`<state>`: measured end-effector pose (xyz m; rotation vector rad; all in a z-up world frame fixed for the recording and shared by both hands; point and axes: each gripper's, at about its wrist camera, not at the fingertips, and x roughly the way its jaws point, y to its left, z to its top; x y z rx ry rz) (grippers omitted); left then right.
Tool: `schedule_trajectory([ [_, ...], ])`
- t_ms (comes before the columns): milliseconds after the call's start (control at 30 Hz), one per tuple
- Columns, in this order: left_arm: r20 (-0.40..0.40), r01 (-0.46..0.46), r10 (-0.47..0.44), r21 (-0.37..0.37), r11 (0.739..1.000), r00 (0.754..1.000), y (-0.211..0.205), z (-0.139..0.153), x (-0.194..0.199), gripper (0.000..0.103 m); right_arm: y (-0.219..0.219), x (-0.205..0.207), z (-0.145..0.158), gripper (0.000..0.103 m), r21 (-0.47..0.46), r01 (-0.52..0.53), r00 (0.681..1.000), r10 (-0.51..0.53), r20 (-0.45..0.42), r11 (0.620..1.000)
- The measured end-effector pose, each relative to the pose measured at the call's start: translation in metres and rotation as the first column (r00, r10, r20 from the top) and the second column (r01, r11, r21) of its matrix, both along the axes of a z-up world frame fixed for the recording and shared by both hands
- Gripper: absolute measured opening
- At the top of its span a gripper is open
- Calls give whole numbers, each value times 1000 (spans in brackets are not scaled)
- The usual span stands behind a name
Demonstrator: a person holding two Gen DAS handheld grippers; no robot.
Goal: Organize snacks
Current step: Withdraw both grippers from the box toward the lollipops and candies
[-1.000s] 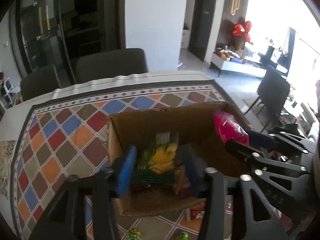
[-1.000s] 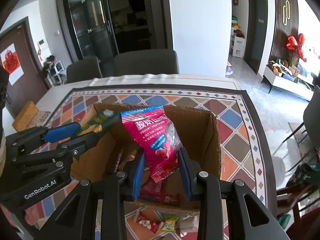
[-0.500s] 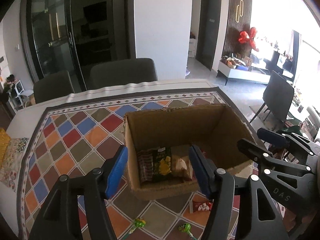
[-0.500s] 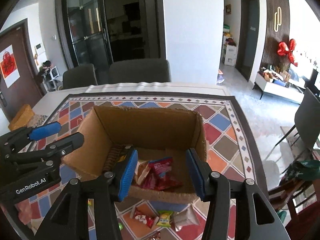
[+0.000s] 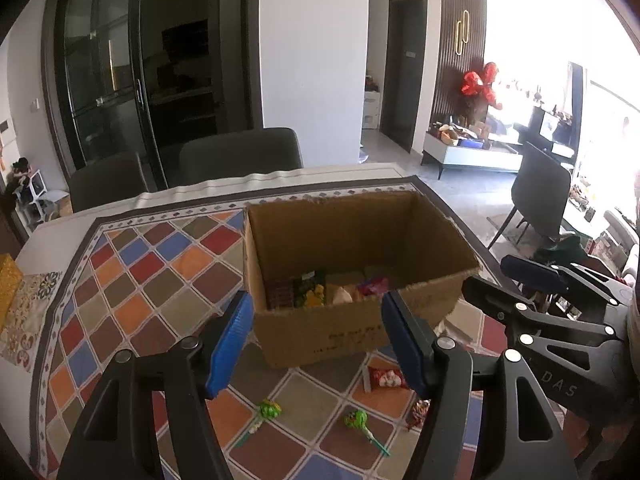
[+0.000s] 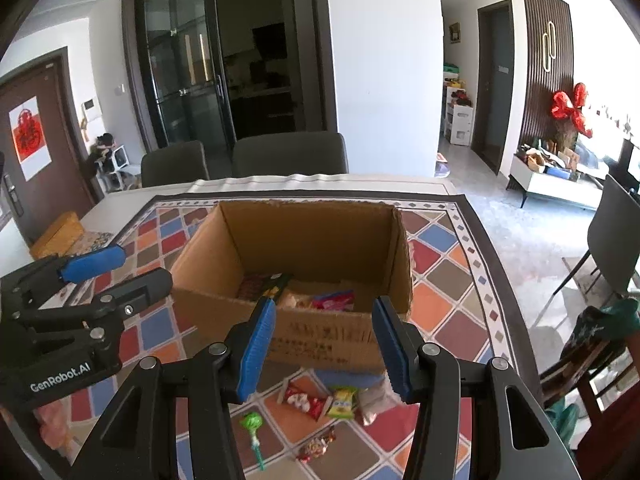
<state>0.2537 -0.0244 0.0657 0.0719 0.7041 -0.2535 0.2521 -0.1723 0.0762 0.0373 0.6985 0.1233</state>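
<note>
An open corrugated cardboard box (image 6: 320,332), its long axis running left to right, sits on a diamond-patterned tabletop (image 6: 452,280) with crinkled snack packets (image 6: 332,300) inside. Left tool (image 5: 316,338) and right tool (image 6: 324,346) hover before it, jaws apart, empty. Loose sweets, apparently lollipops (image 5: 360,420), lie just before the box.

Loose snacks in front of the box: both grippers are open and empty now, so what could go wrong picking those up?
The lollipops lie flat on the tablecloth, so fingertips may snag the cloth. The red packet touches the yellow-green one, so the right gripper could pinch both. The left gripper hangs close to the cardboard box and could bump it.
</note>
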Motion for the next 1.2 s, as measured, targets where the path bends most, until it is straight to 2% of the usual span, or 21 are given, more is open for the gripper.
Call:
schedule_trajectory([
  [300,-37,-1,0,-10,1000,999,0,-25,-24,66,0,-24,-19,52,-4,-8,1000,8,-22,1000],
  [733,-119,37,-38,-10,999,992,-5,-70,-52,66,-10,-50,-71,52,44,13,990,-7,-141,999],
  [1200,-234,60,-64,-23,998,970,-4,-123,-52,64,1,-57,-123,52,61,3,966,12,-257,998],
])
